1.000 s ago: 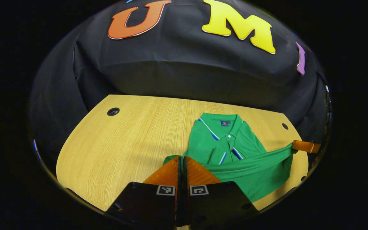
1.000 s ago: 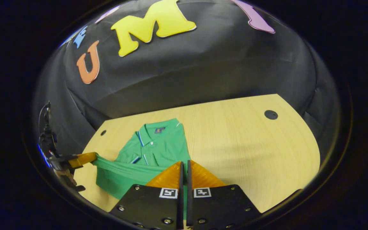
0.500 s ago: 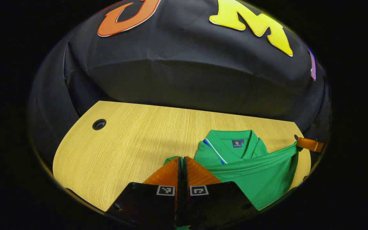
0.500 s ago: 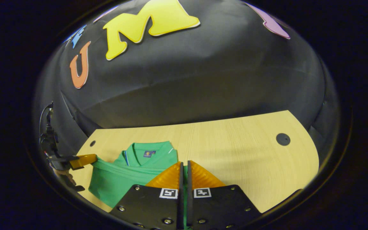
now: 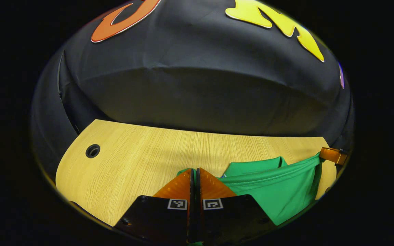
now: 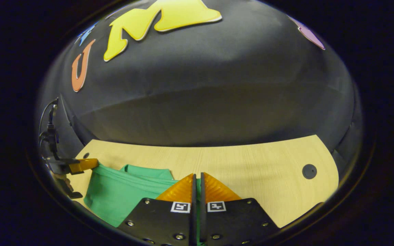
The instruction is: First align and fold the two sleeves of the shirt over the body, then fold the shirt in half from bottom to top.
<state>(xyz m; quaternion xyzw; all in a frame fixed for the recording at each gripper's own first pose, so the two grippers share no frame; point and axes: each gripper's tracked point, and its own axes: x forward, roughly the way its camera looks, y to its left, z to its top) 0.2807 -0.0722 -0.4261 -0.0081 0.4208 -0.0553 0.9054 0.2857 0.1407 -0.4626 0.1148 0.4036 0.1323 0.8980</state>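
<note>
A green polo shirt (image 5: 279, 191) lies on the wooden table (image 5: 142, 160), its bottom hem lifted and stretched taut between both grippers. My left gripper (image 5: 194, 171) is shut on one hem corner at the bottom of the left gripper view. At that view's right edge, the other gripper (image 5: 332, 155) pinches the opposite corner. In the right gripper view my right gripper (image 6: 197, 176) is shut on the shirt (image 6: 121, 194), and the left gripper (image 6: 80, 165) holds the far corner at the left. The raised fabric hides most of the collar and the folded sleeves.
The table has a round cable hole (image 5: 92, 150) at the left in the left gripper view and another cable hole (image 6: 309, 171) at the right in the right gripper view. The black cloth wall (image 5: 197, 95) rises right behind the table's far edge.
Both grippers have carried the hem forward over the shirt toward the collar. The collar and placket, plain a second ago, are now almost covered by the lifted fabric.
</note>
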